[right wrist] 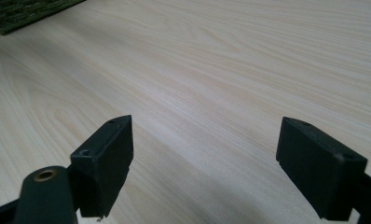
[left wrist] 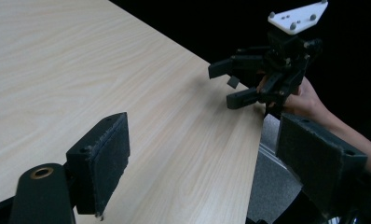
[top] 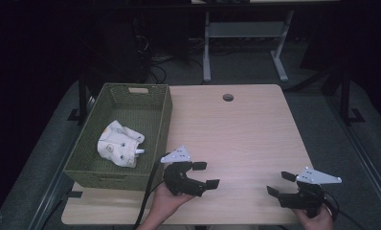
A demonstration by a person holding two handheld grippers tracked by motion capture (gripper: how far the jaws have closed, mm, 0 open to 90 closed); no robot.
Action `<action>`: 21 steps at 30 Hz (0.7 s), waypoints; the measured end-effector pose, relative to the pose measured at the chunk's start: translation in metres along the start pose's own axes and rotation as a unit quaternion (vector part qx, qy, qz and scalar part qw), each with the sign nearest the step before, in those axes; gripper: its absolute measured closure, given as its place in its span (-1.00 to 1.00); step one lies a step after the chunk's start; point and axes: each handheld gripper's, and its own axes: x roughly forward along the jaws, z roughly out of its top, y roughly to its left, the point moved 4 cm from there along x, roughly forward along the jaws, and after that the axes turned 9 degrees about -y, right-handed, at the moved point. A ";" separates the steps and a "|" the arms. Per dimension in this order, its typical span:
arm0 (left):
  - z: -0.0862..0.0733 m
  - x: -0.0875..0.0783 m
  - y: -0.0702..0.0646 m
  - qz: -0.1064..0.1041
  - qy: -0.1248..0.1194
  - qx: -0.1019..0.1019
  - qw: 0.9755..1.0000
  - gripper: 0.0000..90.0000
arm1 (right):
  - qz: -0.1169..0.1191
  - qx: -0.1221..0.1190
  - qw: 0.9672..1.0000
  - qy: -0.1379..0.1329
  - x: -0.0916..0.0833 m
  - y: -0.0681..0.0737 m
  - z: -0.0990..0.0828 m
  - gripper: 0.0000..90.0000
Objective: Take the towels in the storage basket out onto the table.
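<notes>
- Overall, one light wooden table (top: 246,124) fills the middle of the scene; its near edge is partly covered by the person's two hands, and one round hole (top: 228,97) sits near its far edge.
- One green woven basket (top: 157,120) stands on the left part of the table, its near right corner just beside the left gripper. In the right gripper view a corner of it (right wrist: 20,11) is cut off at the far left.
- One white crumpled cloth item (top: 119,143) lies inside the basket, on the floor towards its near left side. It is well apart from both sets of fingers, with the basket wall between it and the left gripper. What kind of item it is cannot be made out.
- Left gripper (top: 206,174), one, held at the near edge left of centre; jaws spread wide, holding nothing, over bare wood.
- Right gripper (top: 281,184), one, at the near right corner; jaws likewise spread apart and empty. It also shows in the left gripper view (left wrist: 230,84), held by a hand whose wrist runs off into darkness.
</notes>
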 end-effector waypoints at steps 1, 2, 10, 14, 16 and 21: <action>0.003 -0.001 0.000 -0.001 0.001 0.000 1.000 -0.62 | 0.001 -0.001 1.000 -0.001 -0.001 0.000 0.000 -0.60; 0.005 -0.002 0.000 0.000 -0.001 -0.001 1.000 -0.62 | 0.001 -0.001 1.000 -0.003 -0.001 0.001 0.001 -0.60; 0.024 -0.006 0.002 0.007 0.017 0.007 1.000 -0.62 | 0.003 0.001 1.000 -0.005 -0.001 0.002 0.001 -0.60; 0.035 -0.008 0.008 0.004 0.026 0.006 1.000 -0.61 | 0.003 0.001 1.000 -0.006 -0.001 0.003 0.001 -0.60; 0.040 -0.009 0.011 0.005 0.028 0.004 1.000 -0.61 | 0.003 0.001 1.000 -0.006 -0.001 0.002 0.001 -0.60; 0.049 -0.016 0.019 0.003 0.019 -0.011 1.000 -0.61 | 0.003 0.001 1.000 -0.008 -0.002 0.001 0.001 -0.60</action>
